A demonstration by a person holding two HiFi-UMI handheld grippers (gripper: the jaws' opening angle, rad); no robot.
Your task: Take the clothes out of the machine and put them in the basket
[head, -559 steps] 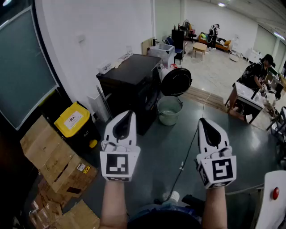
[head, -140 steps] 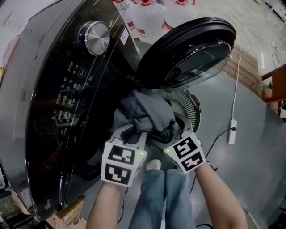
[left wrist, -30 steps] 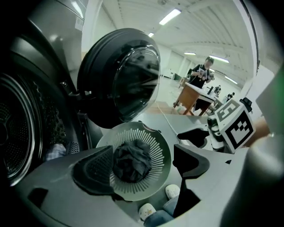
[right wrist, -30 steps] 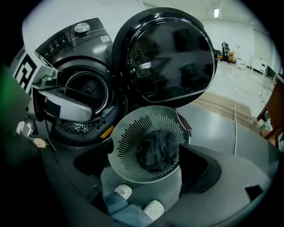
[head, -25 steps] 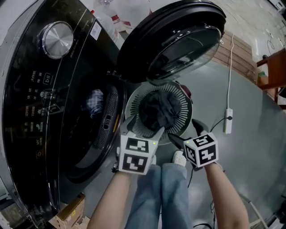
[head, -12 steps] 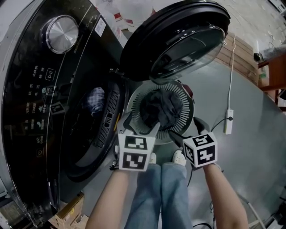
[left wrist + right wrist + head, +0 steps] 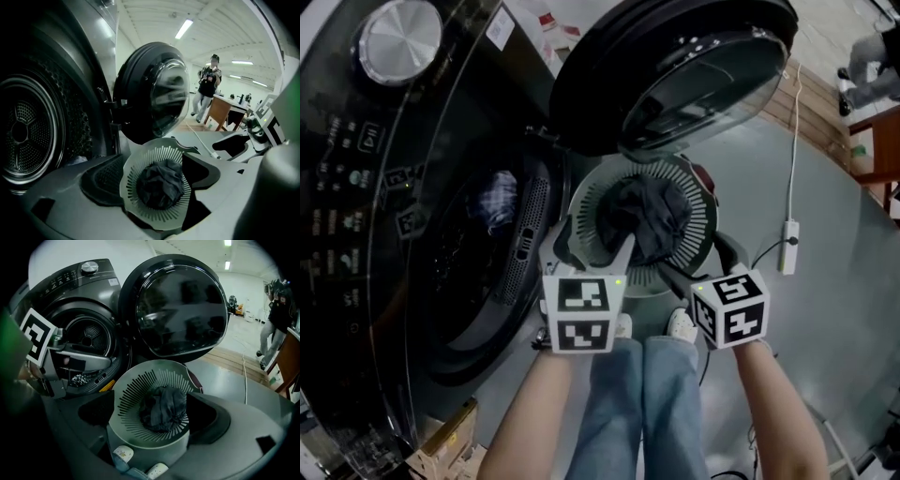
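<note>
- The machine [image 7: 375, 216] fills the left of the head view. Its round door [image 7: 675, 75] is swung open at 12 o'clock, above the basket.
- A pale checked cloth [image 7: 494, 199] lies bunched inside the drum, just behind the opening's rim. It is a crumpled lump with no clear long axis.
- The left gripper [image 7: 591, 248] has its jaws spread wide with nothing in them. Its own view looks between the jaws onto the basket, with the drum off at 9 o'clock.
- From this gripper the checked cloth lies at about 10 o'clock, near it and deeper into the machine. I judge that the coming reach belongs to the left gripper, which must swing left and into the opening.
- The basket [image 7: 698, 206] stands on the floor just in front of both grippers at 12 o'clock. Dark clothes [image 7: 645, 217] are piled in its middle.
- The right gripper [image 7: 689, 267] is also wide open and empty, and it points at the basket. It is the farther gripper, since the cloth lies well off at 10 o'clock, beyond the left gripper.
</note>
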